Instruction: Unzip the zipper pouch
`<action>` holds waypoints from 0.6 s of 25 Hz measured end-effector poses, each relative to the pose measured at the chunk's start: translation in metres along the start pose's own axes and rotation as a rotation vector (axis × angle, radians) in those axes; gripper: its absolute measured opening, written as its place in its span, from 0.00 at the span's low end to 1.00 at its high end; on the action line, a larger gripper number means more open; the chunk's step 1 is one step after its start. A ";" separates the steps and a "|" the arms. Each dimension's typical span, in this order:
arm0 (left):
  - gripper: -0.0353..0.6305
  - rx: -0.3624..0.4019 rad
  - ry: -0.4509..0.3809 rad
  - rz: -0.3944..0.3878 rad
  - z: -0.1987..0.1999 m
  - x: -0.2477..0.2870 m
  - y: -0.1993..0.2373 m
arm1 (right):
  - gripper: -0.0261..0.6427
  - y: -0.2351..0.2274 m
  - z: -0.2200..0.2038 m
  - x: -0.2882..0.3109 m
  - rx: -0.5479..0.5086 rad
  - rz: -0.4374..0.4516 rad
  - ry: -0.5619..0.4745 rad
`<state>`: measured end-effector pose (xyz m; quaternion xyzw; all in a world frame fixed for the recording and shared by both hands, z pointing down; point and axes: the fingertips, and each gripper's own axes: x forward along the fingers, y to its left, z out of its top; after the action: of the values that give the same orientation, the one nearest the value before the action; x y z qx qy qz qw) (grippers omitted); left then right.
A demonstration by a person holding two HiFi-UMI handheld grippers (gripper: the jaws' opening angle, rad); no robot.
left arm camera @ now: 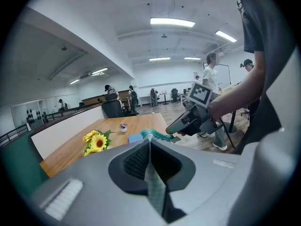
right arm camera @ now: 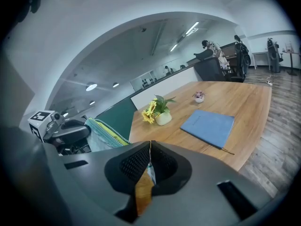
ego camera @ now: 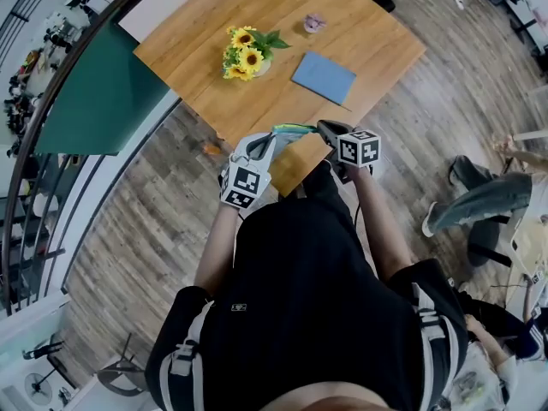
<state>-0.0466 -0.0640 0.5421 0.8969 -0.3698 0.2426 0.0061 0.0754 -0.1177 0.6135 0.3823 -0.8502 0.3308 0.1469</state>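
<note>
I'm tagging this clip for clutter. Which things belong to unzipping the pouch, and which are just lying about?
Job: pouch; left hand-held gripper and right hand-held gripper, both shut on the pouch.
Lying about: sunflowers, blue folder, small flowerpot, all on the table.

No word, number or brand name could be read. The white cube (ego camera: 246, 184) on the left gripper (left arm camera: 149, 142) and its twin cube (ego camera: 359, 148) on the right gripper (right arm camera: 150, 145) bore only black square patterns. A small pale logo (ego camera: 238, 306) on the person's black shirt (ego camera: 317, 264) was too small to read.
</note>
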 end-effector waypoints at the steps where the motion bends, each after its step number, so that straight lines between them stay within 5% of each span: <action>1: 0.06 -0.002 0.001 0.000 -0.001 0.000 -0.001 | 0.05 0.000 -0.001 0.000 -0.001 0.000 0.001; 15: 0.06 -0.018 -0.006 0.002 -0.003 -0.003 0.003 | 0.05 -0.001 -0.006 0.002 -0.004 -0.026 0.015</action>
<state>-0.0521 -0.0637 0.5428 0.8971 -0.3729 0.2366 0.0130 0.0749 -0.1150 0.6188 0.3905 -0.8448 0.3299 0.1582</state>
